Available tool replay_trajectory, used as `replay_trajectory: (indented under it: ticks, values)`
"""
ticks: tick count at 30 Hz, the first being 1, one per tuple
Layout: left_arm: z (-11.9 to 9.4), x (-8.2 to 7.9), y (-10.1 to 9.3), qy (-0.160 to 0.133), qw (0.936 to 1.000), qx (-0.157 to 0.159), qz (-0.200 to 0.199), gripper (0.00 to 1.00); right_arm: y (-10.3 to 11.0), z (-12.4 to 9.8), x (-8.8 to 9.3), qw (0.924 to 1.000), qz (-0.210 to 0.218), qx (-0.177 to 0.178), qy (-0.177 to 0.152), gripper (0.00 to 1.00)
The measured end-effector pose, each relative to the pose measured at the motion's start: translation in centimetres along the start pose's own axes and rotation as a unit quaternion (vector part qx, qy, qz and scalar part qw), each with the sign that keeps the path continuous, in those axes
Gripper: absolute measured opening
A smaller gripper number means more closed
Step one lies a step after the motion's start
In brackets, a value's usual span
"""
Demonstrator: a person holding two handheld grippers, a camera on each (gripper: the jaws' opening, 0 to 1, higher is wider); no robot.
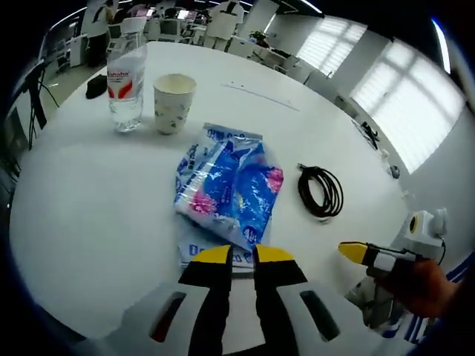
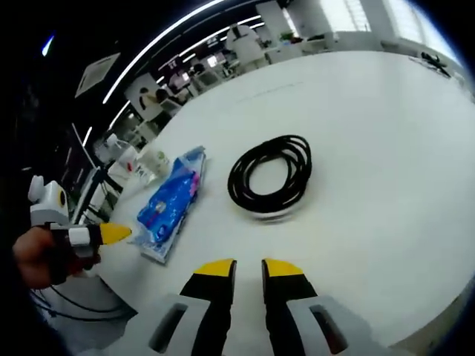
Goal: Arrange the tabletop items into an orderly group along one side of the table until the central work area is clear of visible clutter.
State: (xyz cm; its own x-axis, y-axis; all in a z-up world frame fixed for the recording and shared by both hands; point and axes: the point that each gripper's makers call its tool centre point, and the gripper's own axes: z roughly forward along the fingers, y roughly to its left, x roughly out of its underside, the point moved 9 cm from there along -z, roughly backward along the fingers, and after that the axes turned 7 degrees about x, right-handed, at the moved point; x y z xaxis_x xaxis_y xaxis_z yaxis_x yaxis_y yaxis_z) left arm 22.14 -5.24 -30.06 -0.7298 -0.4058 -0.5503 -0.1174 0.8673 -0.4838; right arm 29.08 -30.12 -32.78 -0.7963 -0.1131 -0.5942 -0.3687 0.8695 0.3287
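Note:
A blue and pink plastic packet (image 1: 230, 185) lies flat in the middle of the white round table (image 1: 89, 200). My left gripper (image 1: 243, 256) has its yellow tips at the packet's near edge, jaws close together with nothing clearly between them. Behind the packet stand a clear water bottle (image 1: 126, 81) with a red label and a paper cup (image 1: 173, 100). A coiled black cable (image 2: 271, 174) lies ahead of my right gripper (image 2: 249, 268), which is shut and empty. The coiled cable (image 1: 320, 191) is right of the packet, and the packet (image 2: 167, 204) is left of the coil.
A small black object (image 1: 95, 85) sits at the table's far left edge. The right gripper (image 1: 364, 252), held by a hand, hovers at the table's near right edge. The left gripper (image 2: 104, 234) appears beside the packet's corner. Office desks and chairs (image 1: 223, 30) stand beyond the table.

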Motion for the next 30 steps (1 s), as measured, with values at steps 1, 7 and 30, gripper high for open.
replay_trajectory:
  ticks: [1,7,30]
  values:
    - [0.0,0.0,0.1,-0.002,1.0,-0.001,-0.002,0.09,0.2,-0.2,0.2,1.0,-0.005,-0.002,0.001,0.12]
    - [0.5,0.0,0.1,-0.007,0.9999,0.002,-0.016,0.11,0.4,-1.0,0.7,0.9997,-0.022,-0.011,0.001,0.14]
    - [2.4,0.4,0.1,0.001,0.9991,-0.007,-0.041,0.17,0.5,-3.5,0.1,0.9973,-0.056,-0.045,-0.015,0.27]
